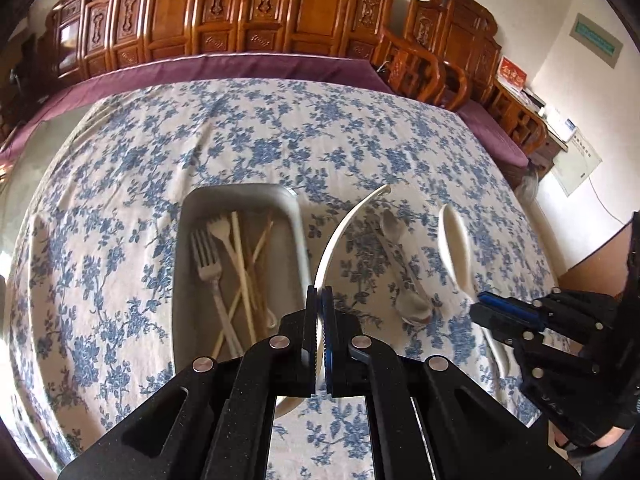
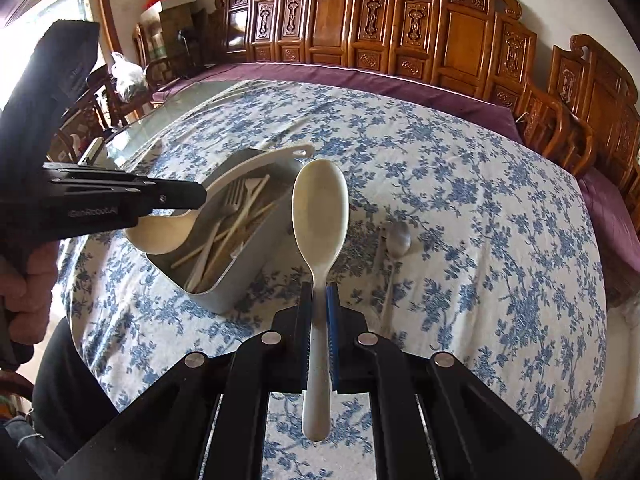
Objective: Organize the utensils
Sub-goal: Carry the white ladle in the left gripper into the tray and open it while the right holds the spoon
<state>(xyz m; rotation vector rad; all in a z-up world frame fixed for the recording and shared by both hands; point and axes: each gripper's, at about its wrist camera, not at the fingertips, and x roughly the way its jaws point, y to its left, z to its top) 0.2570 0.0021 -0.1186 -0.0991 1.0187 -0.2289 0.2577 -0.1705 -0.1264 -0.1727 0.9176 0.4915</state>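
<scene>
black left claw (image 2: 196, 196) bears illegible grey lettering.

A white tablecloth (image 1: 280, 136) printed with blue flowers covered the table, its cloth rumpled in soft folds. Behind it ran a long carved wooden bench back (image 1: 248, 12) with a purple cushion (image 1: 224, 68) along the seat, and a carved armchair (image 1: 448, 60) stood at the corner. Cardboard boxes (image 2: 172, 4) were stacked by the wall near the window, with a plastic bag (image 2: 128, 76) below them. A framed green sign (image 1: 598, 40) hung on the white wall.
</scene>
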